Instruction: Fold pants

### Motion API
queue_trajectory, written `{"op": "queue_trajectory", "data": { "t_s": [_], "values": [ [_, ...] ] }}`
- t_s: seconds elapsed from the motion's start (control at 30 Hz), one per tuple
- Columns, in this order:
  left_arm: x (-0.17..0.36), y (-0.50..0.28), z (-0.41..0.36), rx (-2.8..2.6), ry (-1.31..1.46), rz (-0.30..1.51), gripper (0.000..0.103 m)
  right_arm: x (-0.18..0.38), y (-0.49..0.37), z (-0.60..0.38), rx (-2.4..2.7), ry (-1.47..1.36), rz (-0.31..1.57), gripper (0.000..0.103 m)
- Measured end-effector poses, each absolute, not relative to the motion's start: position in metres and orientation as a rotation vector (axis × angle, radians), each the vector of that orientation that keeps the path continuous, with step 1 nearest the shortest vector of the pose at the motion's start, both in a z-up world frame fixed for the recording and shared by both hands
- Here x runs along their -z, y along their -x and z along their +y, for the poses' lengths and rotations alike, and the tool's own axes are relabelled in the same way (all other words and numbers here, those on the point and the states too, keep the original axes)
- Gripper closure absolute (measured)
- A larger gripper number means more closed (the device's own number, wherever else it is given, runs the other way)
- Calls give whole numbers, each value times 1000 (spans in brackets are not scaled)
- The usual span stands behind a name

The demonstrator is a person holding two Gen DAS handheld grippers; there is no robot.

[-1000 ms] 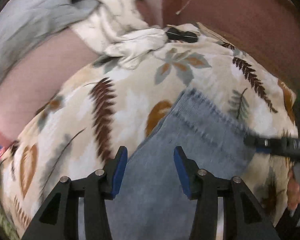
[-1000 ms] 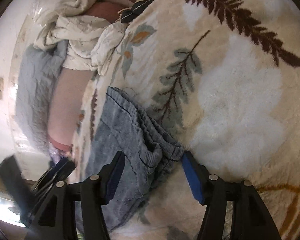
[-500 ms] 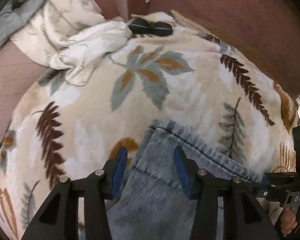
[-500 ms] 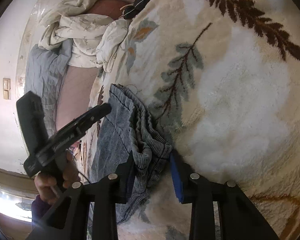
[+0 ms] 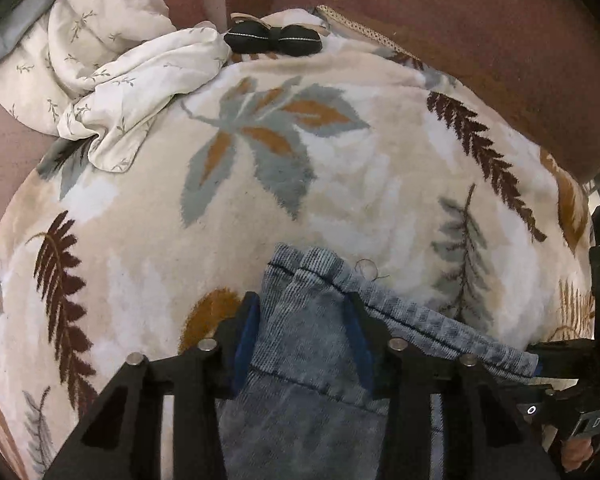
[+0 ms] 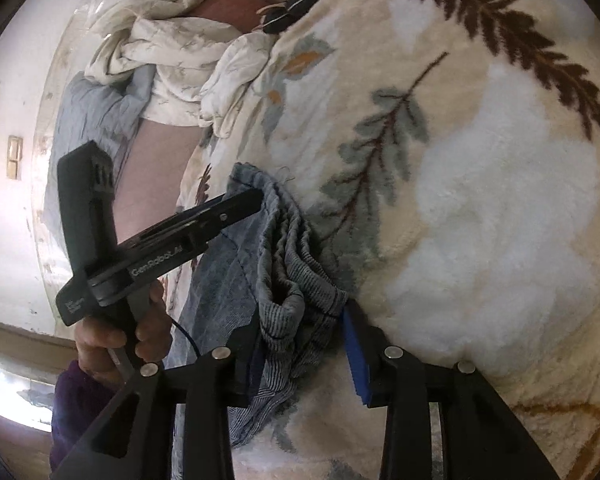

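Both grippers have closed in on the pants (image 5: 300, 360), bunching the denim edge on the leaf-print blanket (image 5: 340, 184). Left gripper (image 5: 304, 344) pinches one corner, fingers narrowed around cloth; right gripper (image 6: 304, 344) clamps the gathered other corner. Lifting evenly should keep the fold square.
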State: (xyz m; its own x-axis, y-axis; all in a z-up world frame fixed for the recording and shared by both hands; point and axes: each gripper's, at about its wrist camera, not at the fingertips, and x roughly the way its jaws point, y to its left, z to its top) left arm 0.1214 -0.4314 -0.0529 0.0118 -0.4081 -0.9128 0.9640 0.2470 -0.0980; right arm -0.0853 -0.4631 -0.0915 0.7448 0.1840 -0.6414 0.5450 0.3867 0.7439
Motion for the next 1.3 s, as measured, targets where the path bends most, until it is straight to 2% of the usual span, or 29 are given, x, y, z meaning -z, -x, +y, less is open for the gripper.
{"op": "queue_trajectory", "data": {
  "t_s": [0.03,0.13,0.23,0.53,0.8,0.87,0.9,1.3],
  "values": [
    [53,-121,-431,1215,-684,1039,68,91,86,-463,258,-1176,732,72],
    [51,-122,-427,1204,-658,1030,81,87,83,-459,240,-1152,725,76],
    [44,-127,-419,1208,-602,1036,88,70,80,-451,235,-1080,704,76],
    [-11,-140,-376,1256,-408,972,89,21,72,-413,169,-881,644,78],
    [-55,-160,-290,1250,-214,884,93,-13,46,-347,33,-744,640,78],
    [-57,-168,-265,1227,-179,876,94,-14,40,-332,-2,-729,661,78],
    [-56,-171,-250,1218,-154,880,94,-13,35,-323,-31,-728,681,82],
    [-7,-185,-97,1025,-82,979,94,28,-20,-233,-125,-607,896,82]
  ]
}}
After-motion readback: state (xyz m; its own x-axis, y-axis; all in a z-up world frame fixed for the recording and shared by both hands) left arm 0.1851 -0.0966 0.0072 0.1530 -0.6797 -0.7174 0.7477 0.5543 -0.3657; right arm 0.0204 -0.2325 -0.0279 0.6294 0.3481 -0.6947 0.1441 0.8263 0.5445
